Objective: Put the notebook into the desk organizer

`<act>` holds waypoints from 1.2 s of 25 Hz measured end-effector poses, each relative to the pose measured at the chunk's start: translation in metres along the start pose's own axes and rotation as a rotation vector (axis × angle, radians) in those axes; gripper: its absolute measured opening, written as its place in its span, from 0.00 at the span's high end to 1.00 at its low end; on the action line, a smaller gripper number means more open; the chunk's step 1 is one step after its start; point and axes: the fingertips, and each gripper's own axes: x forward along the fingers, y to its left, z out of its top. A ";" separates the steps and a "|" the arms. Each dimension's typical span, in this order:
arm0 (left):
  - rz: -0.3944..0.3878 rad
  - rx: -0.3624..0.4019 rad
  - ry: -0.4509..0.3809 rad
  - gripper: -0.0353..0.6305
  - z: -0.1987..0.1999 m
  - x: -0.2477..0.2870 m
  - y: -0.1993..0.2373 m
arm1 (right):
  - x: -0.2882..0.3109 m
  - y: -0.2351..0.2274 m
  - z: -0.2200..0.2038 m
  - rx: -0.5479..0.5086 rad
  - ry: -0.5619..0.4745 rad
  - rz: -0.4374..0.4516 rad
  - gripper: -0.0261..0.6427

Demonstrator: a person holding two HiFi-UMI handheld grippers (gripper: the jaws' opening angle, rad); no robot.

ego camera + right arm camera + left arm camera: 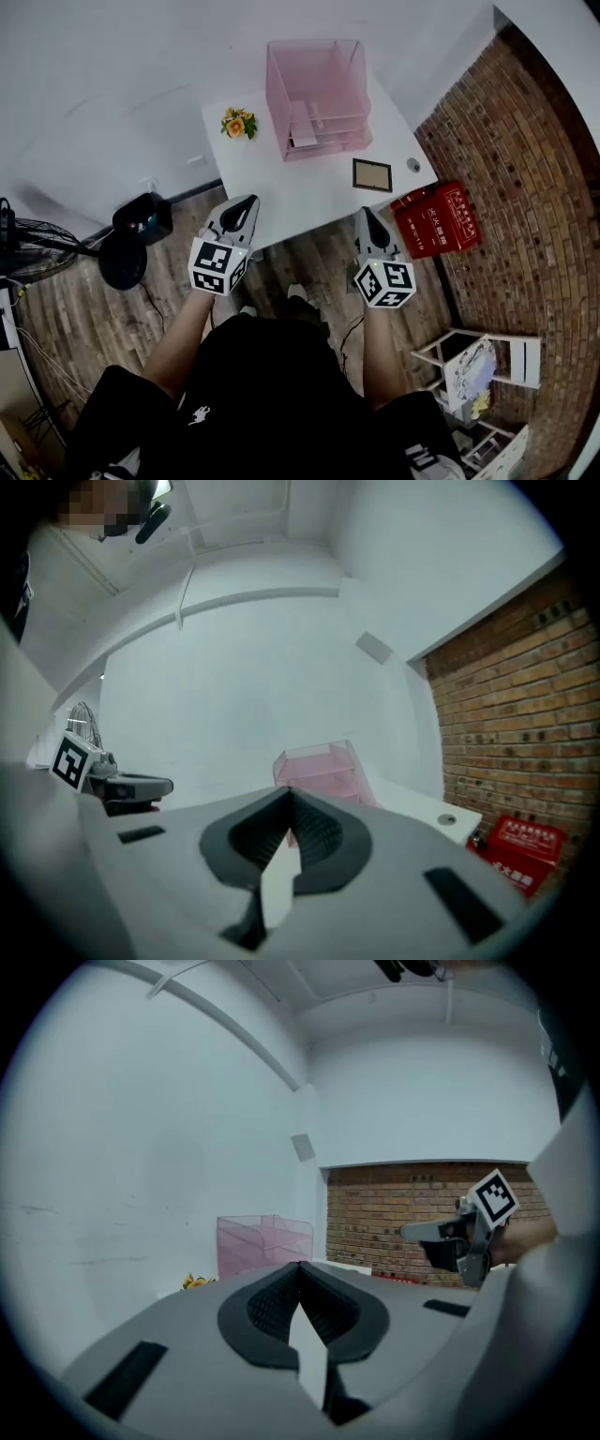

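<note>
Your right gripper (367,216), shut empty like the left gripper (247,202), is nearer the notebook (372,174), lying lengthwise along the worktop's (281,192) front edge just ahead.

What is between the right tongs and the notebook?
Just bare white table, as the head view shows. The shut right tongs sit near the notebook.

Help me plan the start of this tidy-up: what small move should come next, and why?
Probably open the right gripper and ease it toward the notebook. Its jaws are together with nothing between them, and the notebook lies flat on the white table just ahead of it, outside the pink organizer.
</note>
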 end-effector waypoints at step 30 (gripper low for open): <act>-0.136 0.027 -0.106 0.94 0.036 -0.086 -0.005 | -0.110 0.118 0.031 -0.028 -0.091 -0.094 0.96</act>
